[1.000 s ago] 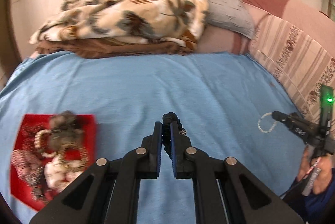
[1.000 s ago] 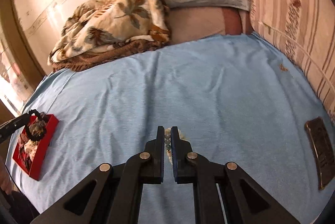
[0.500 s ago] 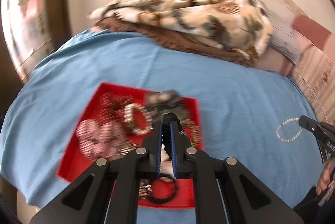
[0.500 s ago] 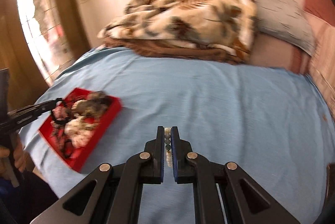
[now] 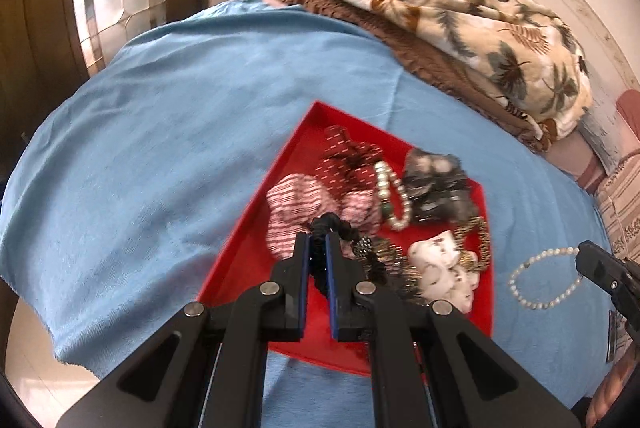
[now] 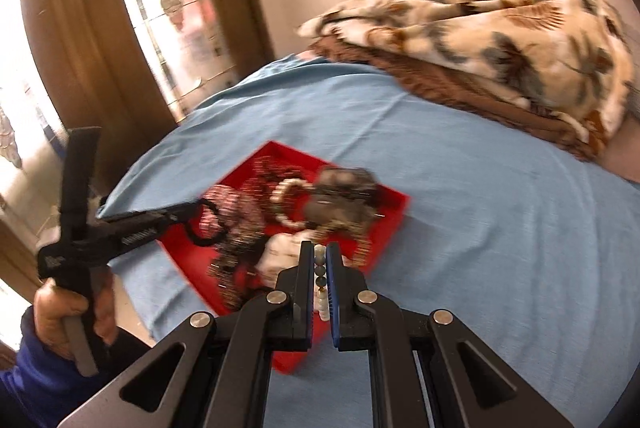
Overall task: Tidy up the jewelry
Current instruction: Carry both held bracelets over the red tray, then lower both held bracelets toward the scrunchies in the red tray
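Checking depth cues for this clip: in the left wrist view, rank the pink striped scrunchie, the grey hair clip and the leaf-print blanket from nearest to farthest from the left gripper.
From the left gripper, shut on a black scrunchie over the red tray:
1. Pink striped scrunchie, just ahead, slightly left.
2. Grey hair clip, ahead right, toward the tray's far side.
3. Leaf-print blanket, far right, beyond the tray.

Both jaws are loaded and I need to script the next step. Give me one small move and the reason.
Probably open the left gripper to drop the black hair tie: its jaws are shut on it right over the red tray. The right gripper holds the pearl bracelet beside the tray.
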The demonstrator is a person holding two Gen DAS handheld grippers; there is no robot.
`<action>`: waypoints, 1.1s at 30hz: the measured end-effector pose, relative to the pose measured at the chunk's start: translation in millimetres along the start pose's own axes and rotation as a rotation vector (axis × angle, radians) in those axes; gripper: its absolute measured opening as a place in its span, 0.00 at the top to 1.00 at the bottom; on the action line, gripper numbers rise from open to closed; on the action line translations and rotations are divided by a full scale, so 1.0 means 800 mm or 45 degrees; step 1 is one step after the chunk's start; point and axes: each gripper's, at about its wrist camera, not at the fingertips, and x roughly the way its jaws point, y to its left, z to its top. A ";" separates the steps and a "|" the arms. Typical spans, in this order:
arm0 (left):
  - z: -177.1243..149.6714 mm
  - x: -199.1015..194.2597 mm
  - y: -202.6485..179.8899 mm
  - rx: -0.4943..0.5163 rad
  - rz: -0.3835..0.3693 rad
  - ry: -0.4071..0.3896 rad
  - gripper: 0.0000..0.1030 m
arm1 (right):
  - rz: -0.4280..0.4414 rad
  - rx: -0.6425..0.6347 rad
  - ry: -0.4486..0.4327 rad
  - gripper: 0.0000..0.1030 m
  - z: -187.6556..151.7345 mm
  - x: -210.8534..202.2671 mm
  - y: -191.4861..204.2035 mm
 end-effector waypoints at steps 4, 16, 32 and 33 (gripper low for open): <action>-0.002 0.003 0.009 0.018 0.052 -0.008 0.93 | 0.046 -0.036 0.026 0.94 0.004 0.022 0.030; -0.007 -0.011 -0.008 0.153 0.243 -0.145 0.93 | 0.050 -0.078 0.050 0.94 0.018 0.047 0.052; -0.007 -0.015 -0.012 0.163 0.239 -0.176 0.93 | 0.072 -0.037 0.014 0.93 0.049 0.058 0.053; -0.007 -0.015 -0.012 0.162 0.238 -0.175 0.93 | 0.071 -0.041 0.013 0.93 0.049 0.059 0.055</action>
